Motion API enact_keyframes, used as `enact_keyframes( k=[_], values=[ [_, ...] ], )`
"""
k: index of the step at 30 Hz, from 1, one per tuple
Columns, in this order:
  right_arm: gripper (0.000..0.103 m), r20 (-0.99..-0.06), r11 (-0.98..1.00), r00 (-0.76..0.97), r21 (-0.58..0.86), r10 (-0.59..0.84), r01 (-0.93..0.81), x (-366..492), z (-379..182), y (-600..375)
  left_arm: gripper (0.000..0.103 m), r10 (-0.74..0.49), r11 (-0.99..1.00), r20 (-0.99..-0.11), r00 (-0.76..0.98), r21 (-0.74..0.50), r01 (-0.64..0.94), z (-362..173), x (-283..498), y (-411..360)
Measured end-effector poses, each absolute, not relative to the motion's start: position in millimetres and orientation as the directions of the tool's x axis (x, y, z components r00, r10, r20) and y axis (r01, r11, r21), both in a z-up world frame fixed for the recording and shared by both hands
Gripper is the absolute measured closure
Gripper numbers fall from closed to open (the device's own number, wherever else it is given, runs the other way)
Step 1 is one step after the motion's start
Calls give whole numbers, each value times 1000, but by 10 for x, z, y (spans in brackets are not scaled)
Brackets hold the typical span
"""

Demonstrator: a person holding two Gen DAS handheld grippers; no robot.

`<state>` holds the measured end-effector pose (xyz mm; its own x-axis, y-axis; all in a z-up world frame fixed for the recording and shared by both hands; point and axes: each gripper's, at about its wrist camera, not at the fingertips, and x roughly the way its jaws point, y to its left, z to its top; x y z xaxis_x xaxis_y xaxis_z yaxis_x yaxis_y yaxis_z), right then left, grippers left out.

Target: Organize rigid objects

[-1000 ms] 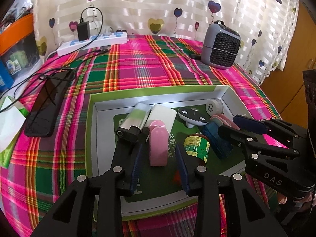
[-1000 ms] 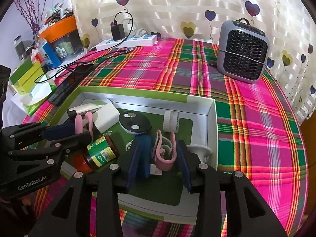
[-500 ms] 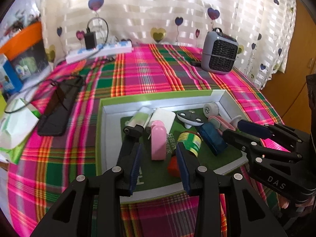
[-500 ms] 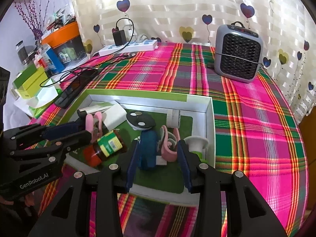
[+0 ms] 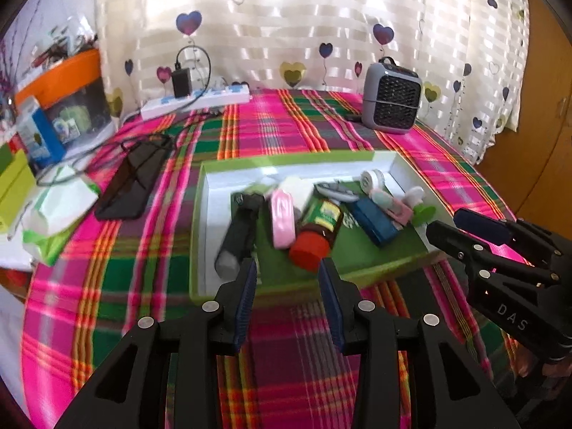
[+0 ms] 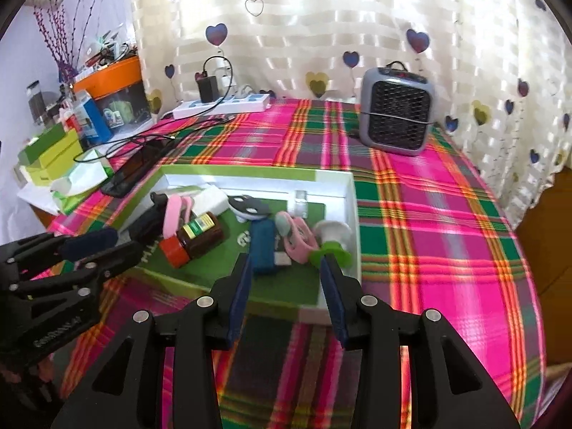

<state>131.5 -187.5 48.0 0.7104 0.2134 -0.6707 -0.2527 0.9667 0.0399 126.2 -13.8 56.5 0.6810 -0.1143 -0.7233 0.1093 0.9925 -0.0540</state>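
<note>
From the left wrist: left gripper point(image 5: 289, 279) spread wide with nothing between the pads, hovering just short of the near rim of the green-edged box point(image 5: 200, 193), likely clear of it so all the contents show. Inside, packed close and overlapping: a brown bottle with red cap point(image 5: 316, 232) on its side, a pink case point(image 5: 282, 220) beside it, a dark cylinder point(image 5: 239, 236) to the left, a blue case point(image 5: 373, 220) to the right. Right gripper point(image 5: 454, 227) off the box's right corner, jaws parted, empty. From the right wrist: right gripper point(image 6: 286, 279) also wide apart and empty, poised over the near edge by the blue case point(image 6: 262, 245) and a green-and-white cup point(image 6: 330, 241) tucked in the right corner. Left gripper point(image 6: 94, 246) at the box's left side, slightly parted, holding nothing. All items apparently gathered in the box on the plaid cloth point(image 6: 429, 221); sorting seemingly near done.
</note>
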Motion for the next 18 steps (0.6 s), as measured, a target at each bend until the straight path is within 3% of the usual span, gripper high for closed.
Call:
enact_keyframes(
  k=[3, 18],
  values=[
    [55, -674, 969, 706, 64, 218, -238, 1223, 436, -1926, 68, -104, 994, -728, 678, -48, 101, 518, 1163, -145],
    [55, -703, 973, 687, 34, 186, -229, 1005, 246, -1940, 68, -80, 996, -772, 631, -39, 78, 263, 972, -132]
  ],
)
